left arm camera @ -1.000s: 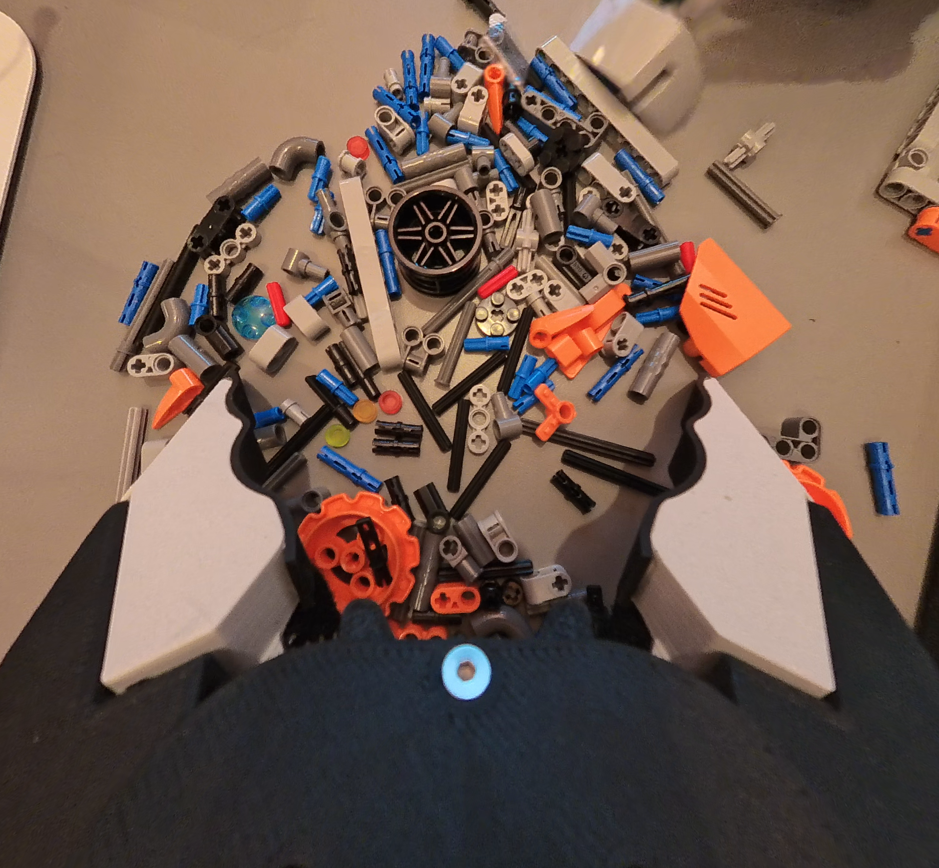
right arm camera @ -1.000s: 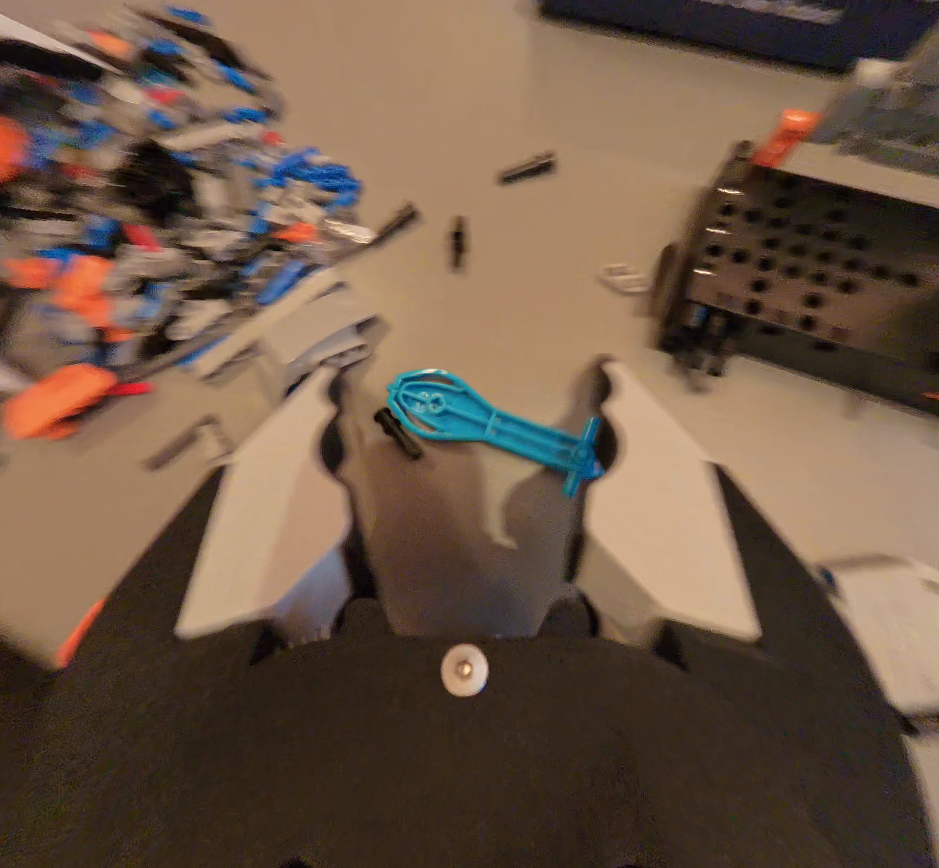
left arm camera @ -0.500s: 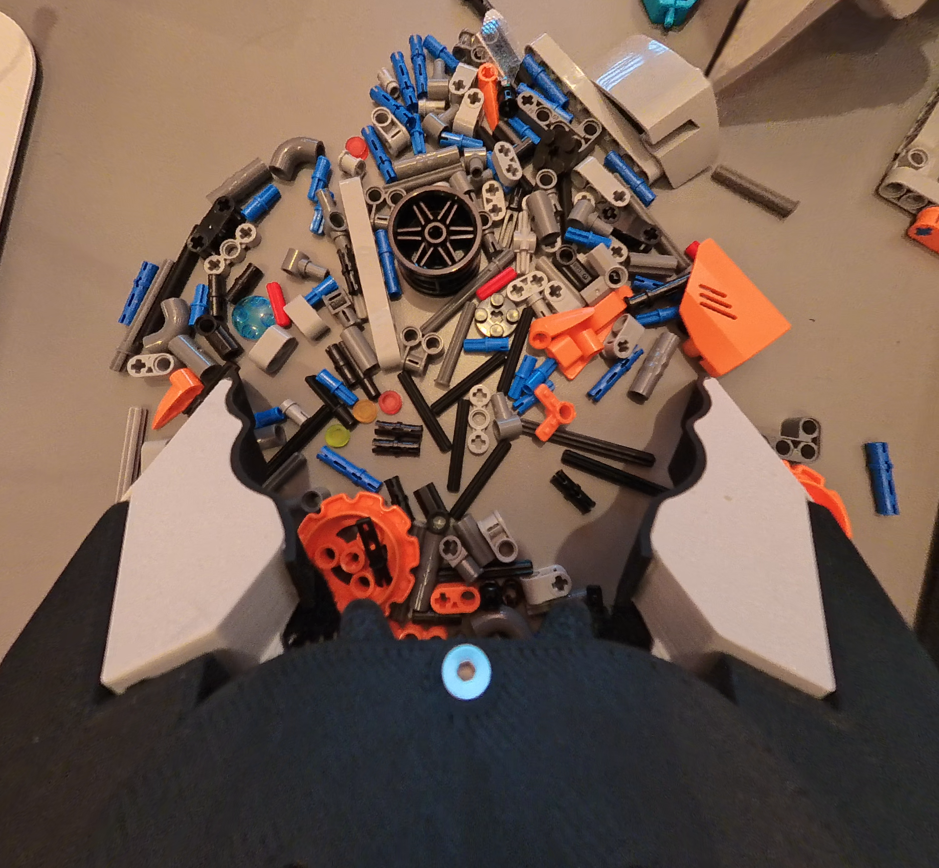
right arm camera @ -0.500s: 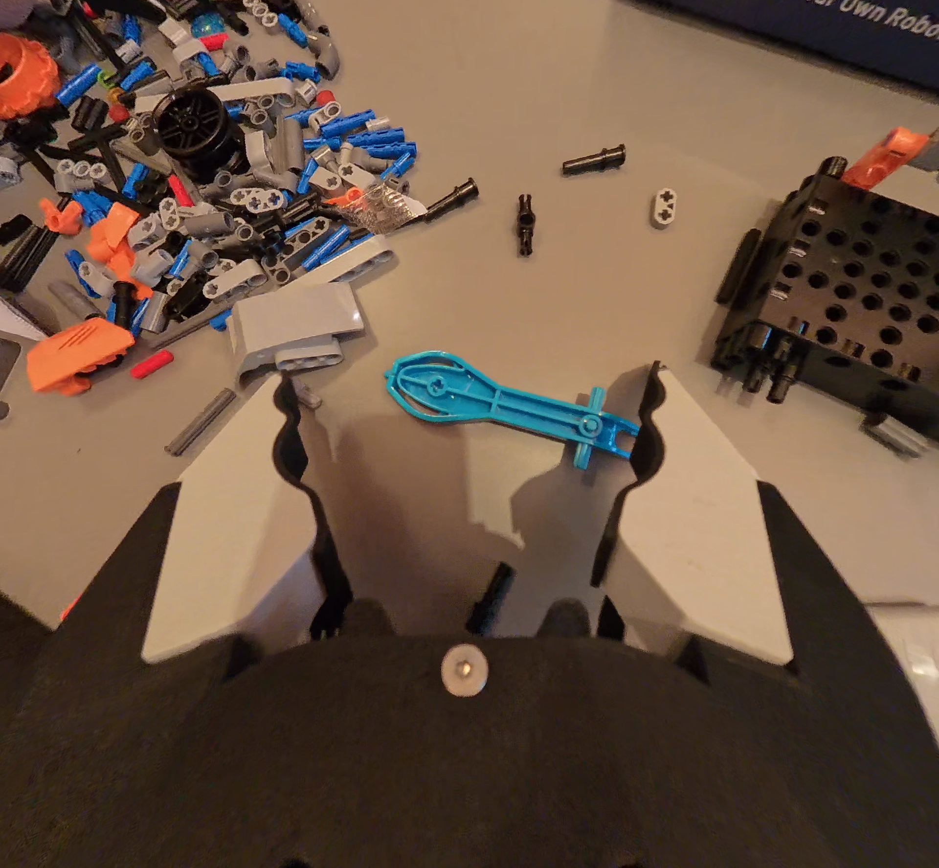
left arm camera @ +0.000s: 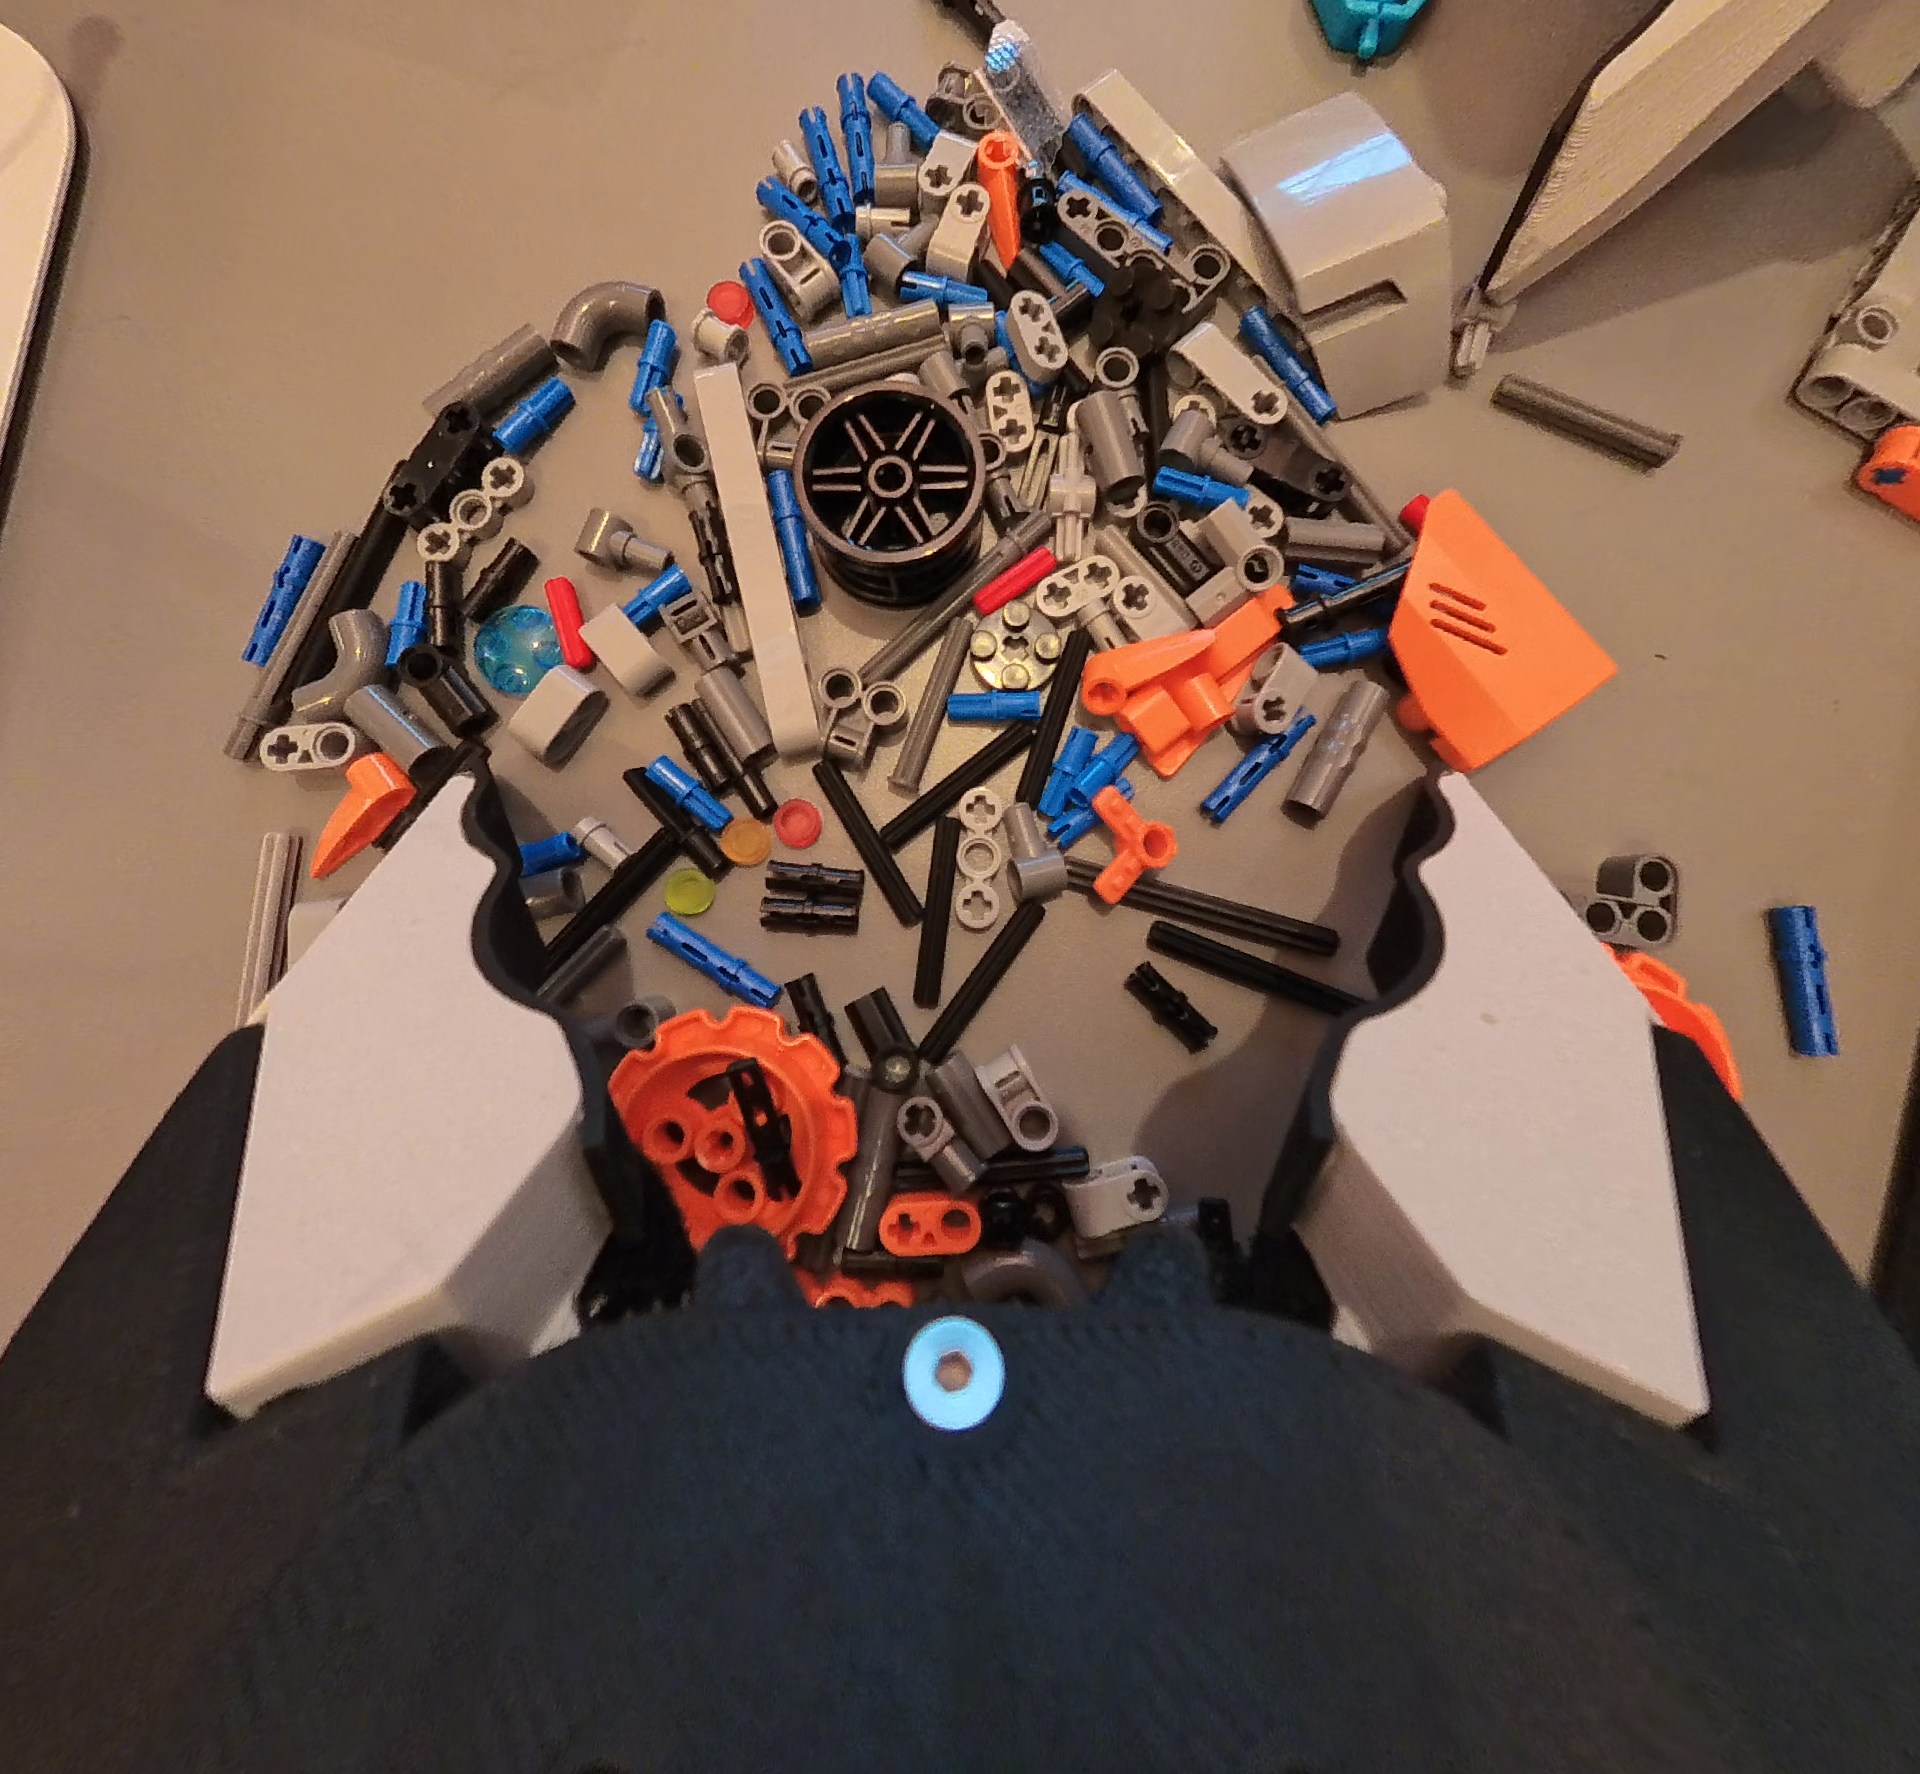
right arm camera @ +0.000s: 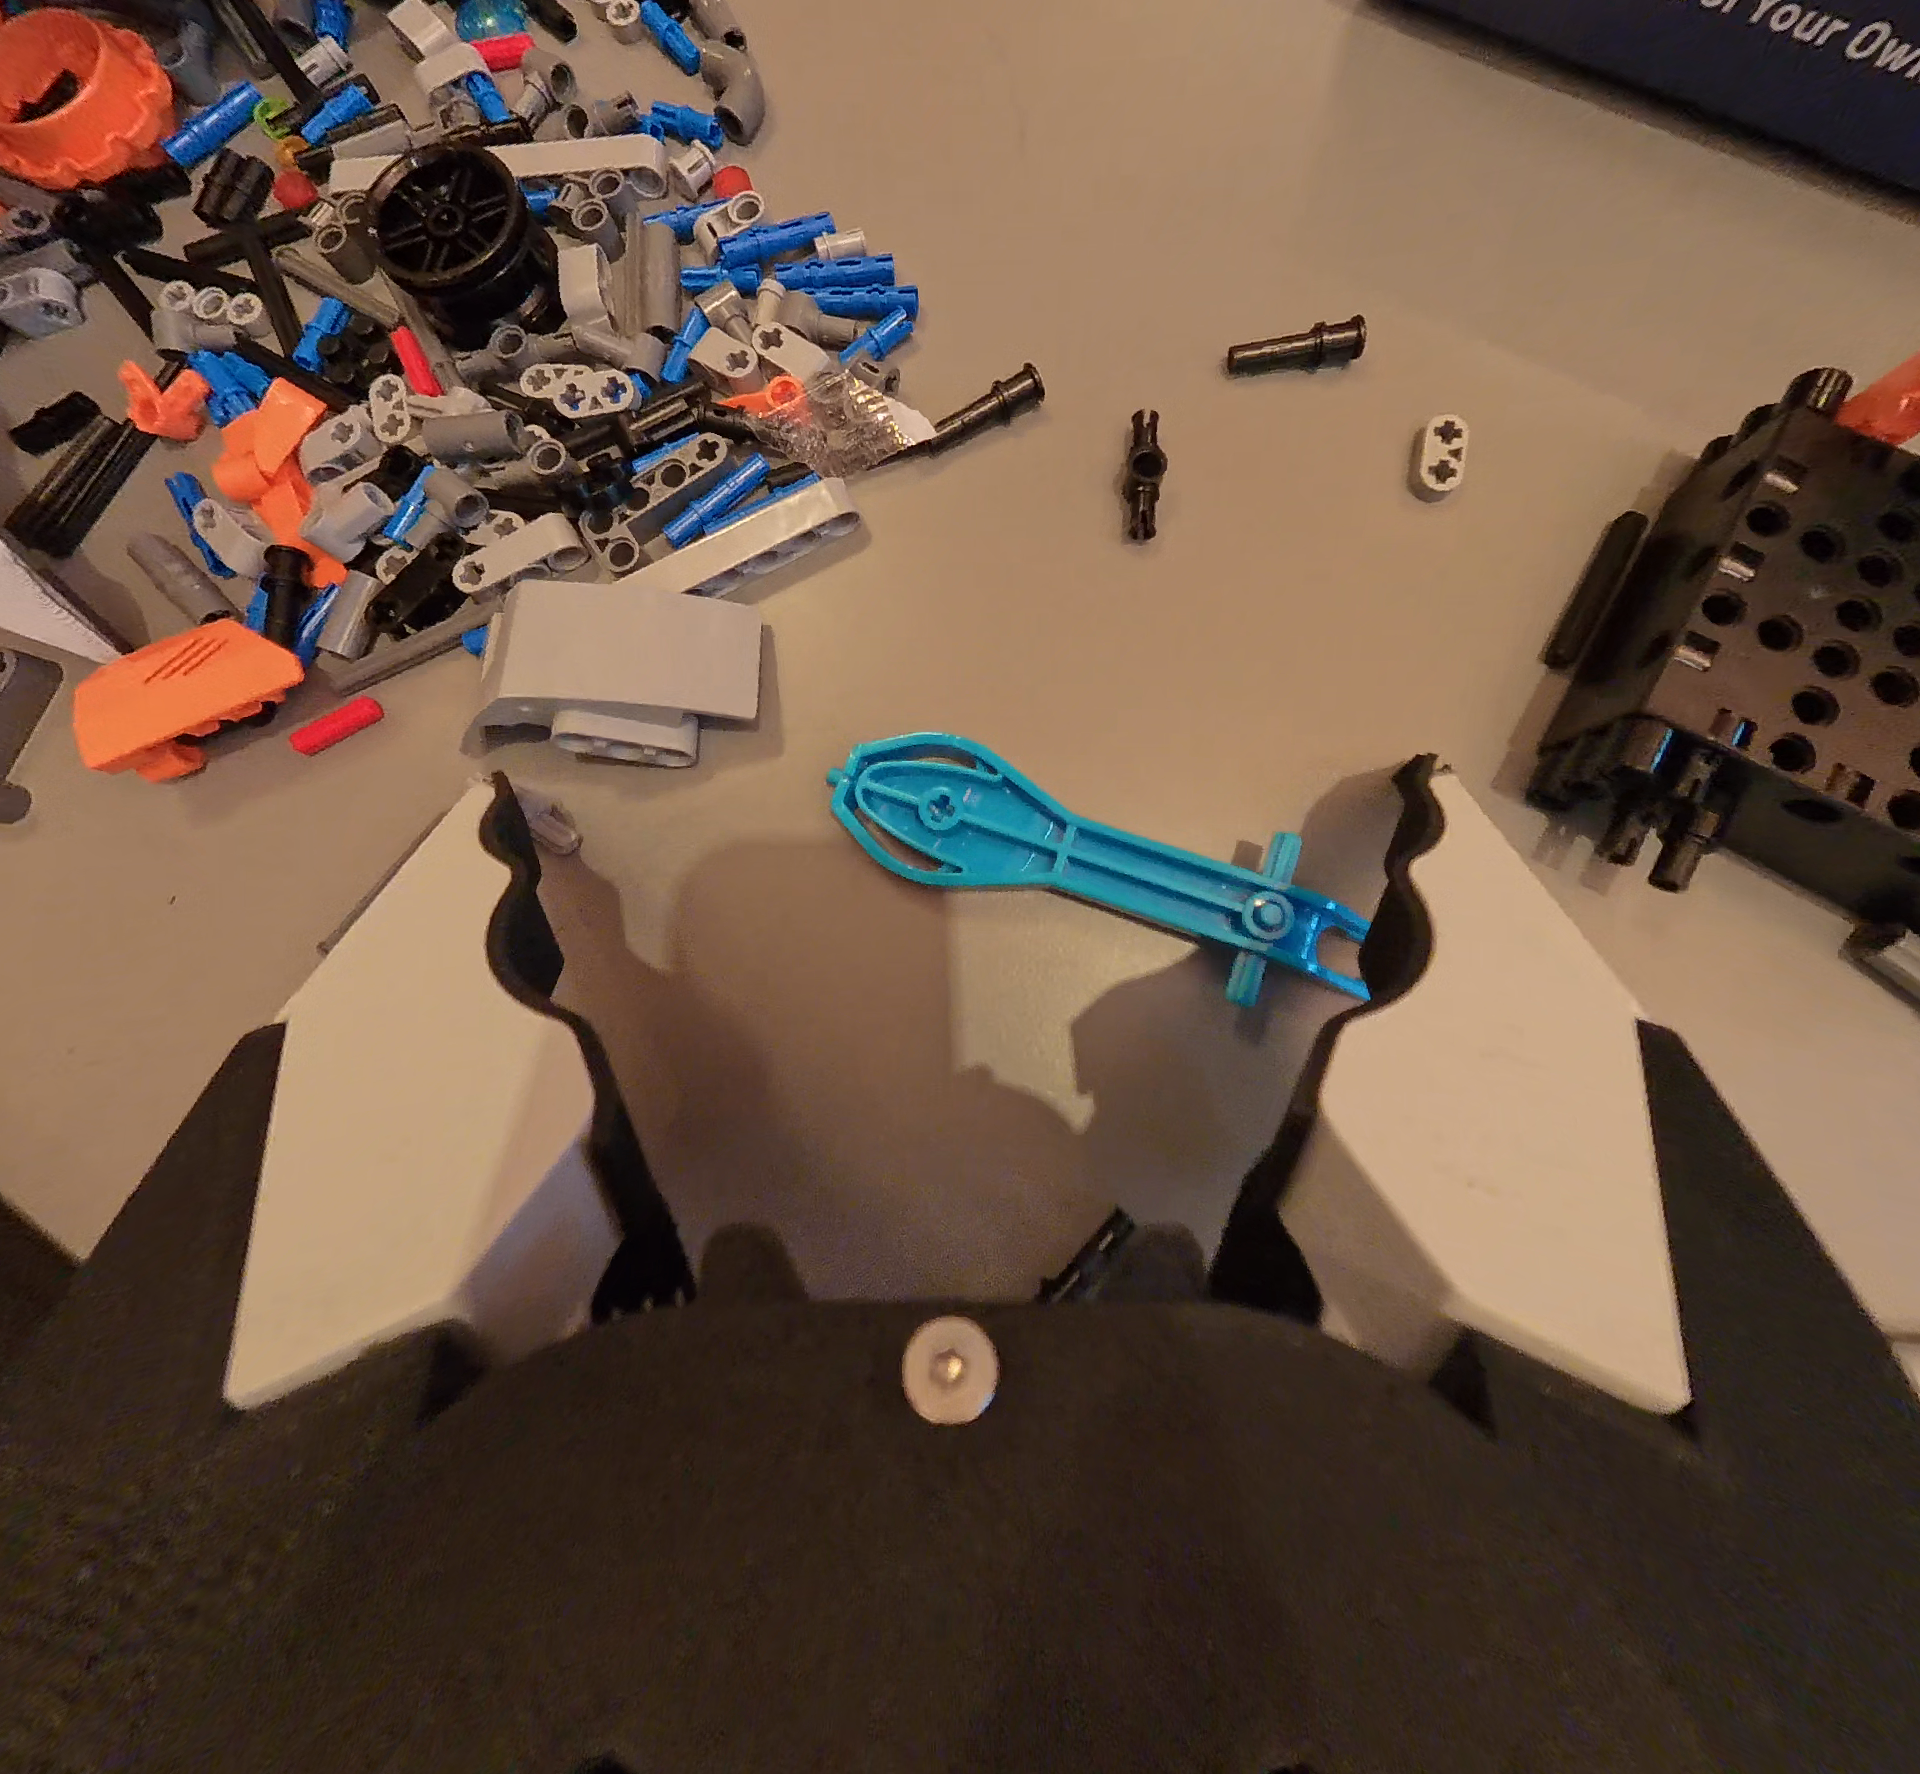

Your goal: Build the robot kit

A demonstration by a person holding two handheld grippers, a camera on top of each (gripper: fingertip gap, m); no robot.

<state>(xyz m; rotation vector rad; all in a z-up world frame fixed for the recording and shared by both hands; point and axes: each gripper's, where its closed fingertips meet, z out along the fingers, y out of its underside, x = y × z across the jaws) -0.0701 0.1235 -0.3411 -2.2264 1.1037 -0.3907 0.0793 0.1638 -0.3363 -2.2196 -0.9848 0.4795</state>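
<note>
1. left claw (left arm camera: 956, 893) hangs spread wide and empty over the pile of small building parts (left arm camera: 883, 581) on the tabletop (left arm camera: 312, 166).
2. right claw (right arm camera: 961, 851) gapes empty; the turquoise tool (right arm camera: 1091, 857) lies flat between its fingers, its tail just beside the right one.
3. risk: closing may skid that flat tool aside.

Turquoise paddle-shaped piece (right arm camera: 1070, 857) flat on table between spread right tongs (right arm camera: 961, 794), handle end seemingly touching right finger.

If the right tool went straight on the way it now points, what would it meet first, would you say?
Probably the turquoise lever piece, lying flat on the table between the open right tool's tips, its crossbar end beside the right-hand finger. Depth is uncertain.
</note>
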